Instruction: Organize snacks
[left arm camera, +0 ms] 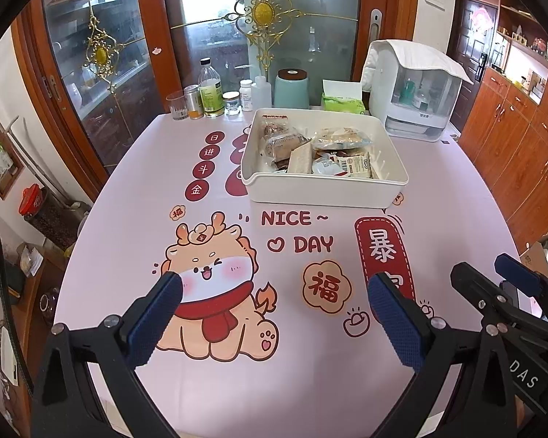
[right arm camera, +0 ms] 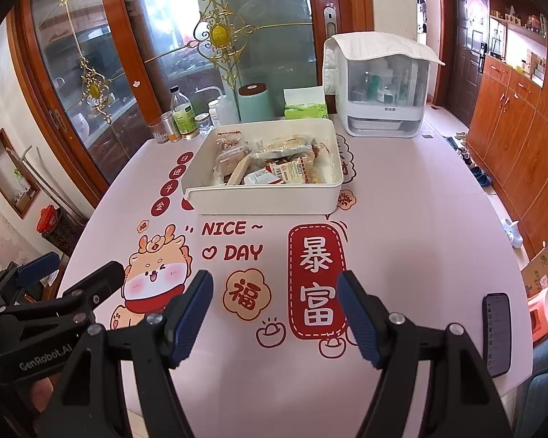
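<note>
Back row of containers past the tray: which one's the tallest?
The clear bottle with the white cap and green label. It rises well above the drinking glass, the small can and the short jars beside it.

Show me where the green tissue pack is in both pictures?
Left wrist view: the green tissue pack sits just behind the white snack tray, upper middle.
Right wrist view: the green tissue pack is again behind the tray, slightly right of centre.
Shared landmark: the mint green canister on its left.
</note>
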Demonstrator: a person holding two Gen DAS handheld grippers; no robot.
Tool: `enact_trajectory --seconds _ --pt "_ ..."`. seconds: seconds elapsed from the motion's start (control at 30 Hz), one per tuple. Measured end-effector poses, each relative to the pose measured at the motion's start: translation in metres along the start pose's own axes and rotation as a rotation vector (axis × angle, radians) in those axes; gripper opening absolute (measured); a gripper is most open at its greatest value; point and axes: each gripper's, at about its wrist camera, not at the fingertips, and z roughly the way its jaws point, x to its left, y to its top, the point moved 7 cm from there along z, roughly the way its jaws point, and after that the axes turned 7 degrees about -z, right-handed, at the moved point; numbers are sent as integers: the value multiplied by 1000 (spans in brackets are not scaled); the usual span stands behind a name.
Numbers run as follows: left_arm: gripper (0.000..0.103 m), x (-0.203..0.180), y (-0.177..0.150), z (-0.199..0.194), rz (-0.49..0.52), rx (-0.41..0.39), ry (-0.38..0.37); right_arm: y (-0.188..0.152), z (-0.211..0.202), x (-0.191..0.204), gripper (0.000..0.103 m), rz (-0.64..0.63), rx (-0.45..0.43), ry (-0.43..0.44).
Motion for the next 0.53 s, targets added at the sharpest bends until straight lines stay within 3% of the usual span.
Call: enact_trajectory --seconds 0.53 --pt "101 -12 -11 -7 -14 3 7 -6 -5 -6 71 -1 -1 12"
